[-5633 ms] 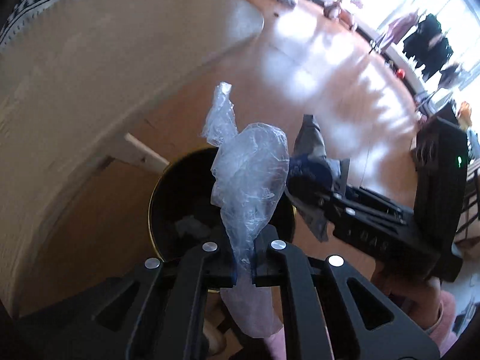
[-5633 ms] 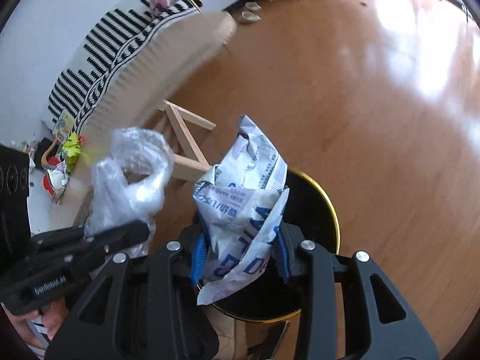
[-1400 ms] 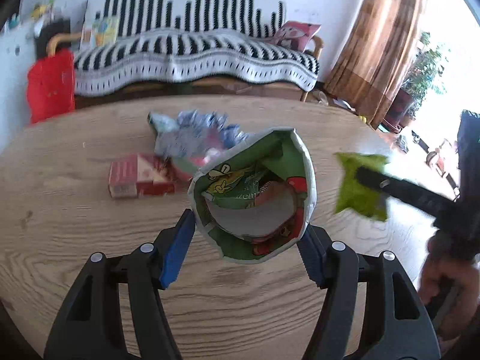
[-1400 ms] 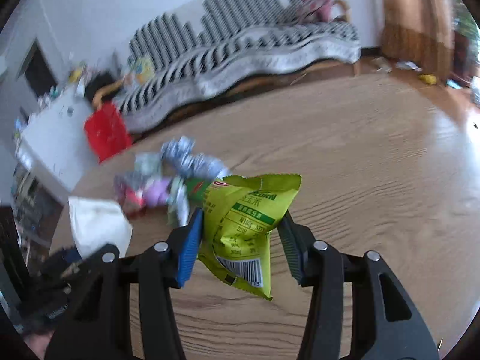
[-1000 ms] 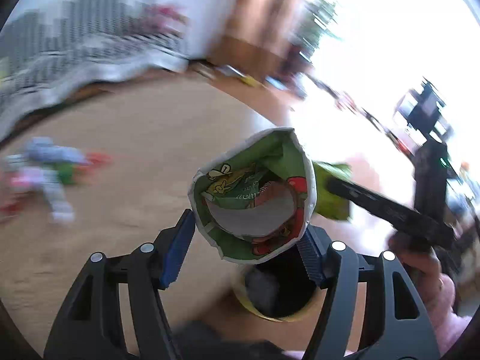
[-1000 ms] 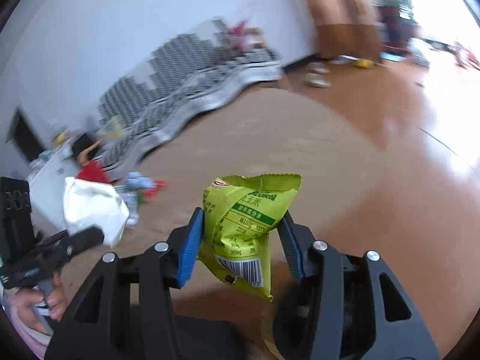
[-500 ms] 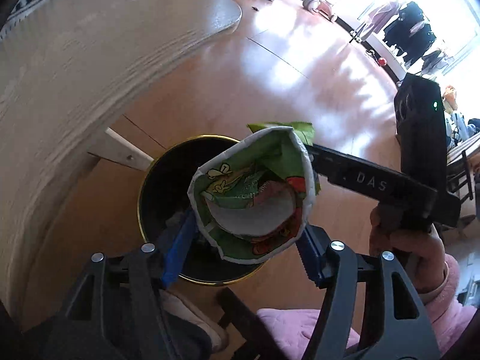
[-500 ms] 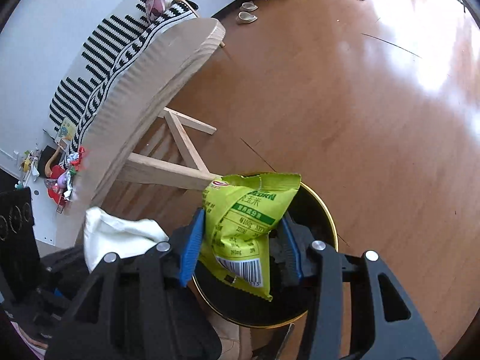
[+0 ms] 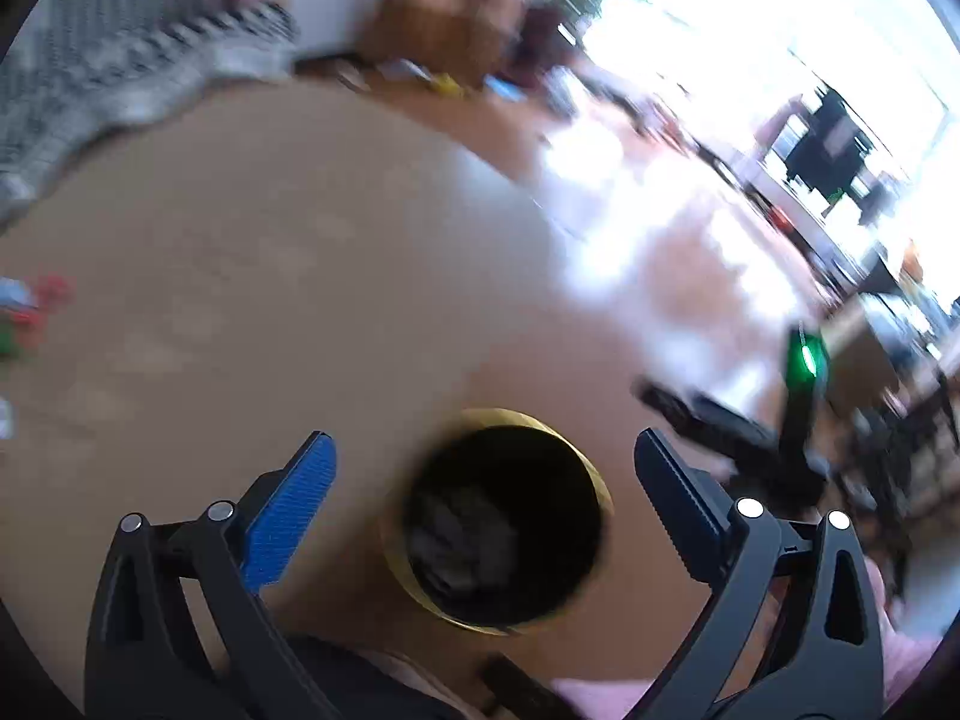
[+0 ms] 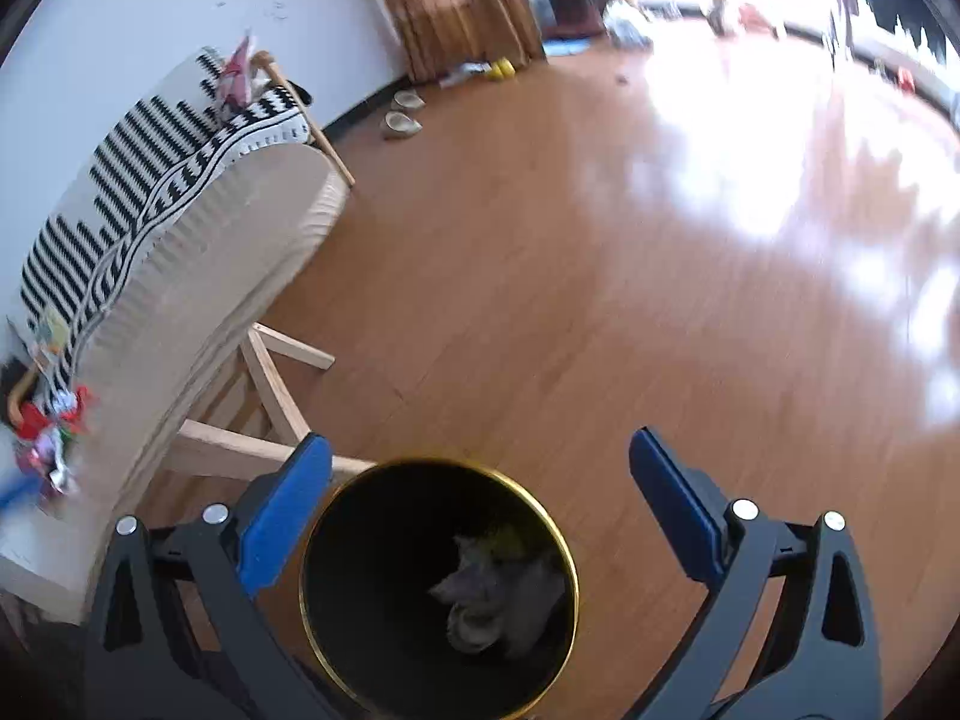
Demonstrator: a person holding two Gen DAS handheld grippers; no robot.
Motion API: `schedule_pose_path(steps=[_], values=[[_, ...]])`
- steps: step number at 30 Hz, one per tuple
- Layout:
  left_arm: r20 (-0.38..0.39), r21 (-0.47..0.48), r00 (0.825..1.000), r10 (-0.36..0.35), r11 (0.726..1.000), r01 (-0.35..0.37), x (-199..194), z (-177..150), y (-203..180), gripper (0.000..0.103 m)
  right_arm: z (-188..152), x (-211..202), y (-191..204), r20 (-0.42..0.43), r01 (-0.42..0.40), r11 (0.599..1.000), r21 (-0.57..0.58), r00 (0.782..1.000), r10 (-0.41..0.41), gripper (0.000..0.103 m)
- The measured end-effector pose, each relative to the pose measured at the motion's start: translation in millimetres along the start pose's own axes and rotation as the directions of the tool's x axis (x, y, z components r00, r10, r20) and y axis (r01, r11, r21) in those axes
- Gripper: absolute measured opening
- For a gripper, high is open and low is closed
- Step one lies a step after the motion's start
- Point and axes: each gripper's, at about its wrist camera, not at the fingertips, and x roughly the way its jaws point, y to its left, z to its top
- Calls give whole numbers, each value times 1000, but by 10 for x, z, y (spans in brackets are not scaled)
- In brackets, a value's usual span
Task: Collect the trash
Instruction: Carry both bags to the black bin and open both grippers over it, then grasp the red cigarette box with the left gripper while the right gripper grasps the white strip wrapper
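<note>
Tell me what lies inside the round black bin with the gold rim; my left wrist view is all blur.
Observer: The right wrist view shows crumpled grey wrappers with a yellow-green scrap at the bottom of the round black bin with the gold rim.
Operator: Is the other gripper carrying anything?
Observer: No. The right gripper is opening its jaws above the bin, with nothing between them.
Operator: Any obstacle near the bin?
Observer: Yes, pale wooden table legs stand close on its left in that view.

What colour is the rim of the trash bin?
Gold, around a black inside; the trash bin shows sharpest in the right wrist view.
</note>
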Motion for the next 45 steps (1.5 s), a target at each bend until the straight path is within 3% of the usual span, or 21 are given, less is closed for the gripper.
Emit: schedule_pose_path(steps=[3,5,6,8,11,13,15,16,17,19,22,25,29,31,34,37,42,45], values=[[114,-74,985,132,989,-124,-484,42,603,97,6,11,227,-4,-8,996,-86,1000,7,96],[140,-147,961,237,965,-217,-755,-50,1104,97,2,-2,458,-5,-37,991,-129,999,37,96],[138,-190,938,318,938,-290,-899,-160,1418,97,12,-6,558,-5,-48,989,-140,999,48,96],[116,-249,905,409,894,-372,-1078,-293,1823,97,58,-40,790,-15,-83,983,-162,997,82,96],[52,-361,873,484,824,-436,-1274,-527,2572,97,210,-121,1303,-38,-157,968,-194,988,152,96],[-5,-434,839,545,754,-493,-1347,-624,3148,97,333,-212,1809,-48,-232,942,-244,973,228,96],[-35,-484,829,559,716,-503,-1357,-668,3513,97,403,-260,2293,-82,-297,907,-297,955,285,96],[-32,-498,836,548,716,-489,-1372,-715,3586,97,400,-289,2639,-117,-341,875,-345,940,320,96],[-12,-502,855,519,736,-454,-1381,-747,3694,97,380,-306,2858,-139,-363,852,-378,932,335,96],[19,-477,872,489,771,-422,-1398,-748,3831,97,285,-314,3406,-193,-399,788,-469,917,349,96],[26,-440,878,479,794,-420,-1388,-712,4035,97,-42,-195,4296,-258,-419,661,-622,907,332,96],[35,-347,887,461,837,-422,-1400,-624,4190,97,-377,39,4889,-331,-455,587,-669,890,312,96],[26,-171,924,382,912,-373,-1315,-404,4336,97,-650,357,5221,-368,-453,578,-679,891,266,96],[-11,-69,934,357,932,-357,-1163,-286,4403,97,-725,470,5316,-381,-448,576,-684,893,242,96],[-93,26,934,344,939,-343,-946,-264,4514,97,-852,586,5429,-361,-410,546,-731,911,201,96],[-110,42,950,292,956,-289,-852,-256,4600,97,-920,726,5508,-315,-343,514,-786,938,143,95],[-132,116,959,252,964,-237,-737,-296,4648,97,-888,925,5515,-354,-364,549,-753,926,129,87],[-129,106,960,249,966,-236,-734,-275,4671,97,-907,949,5559,-338,-348,529,-774,933,121,75]])
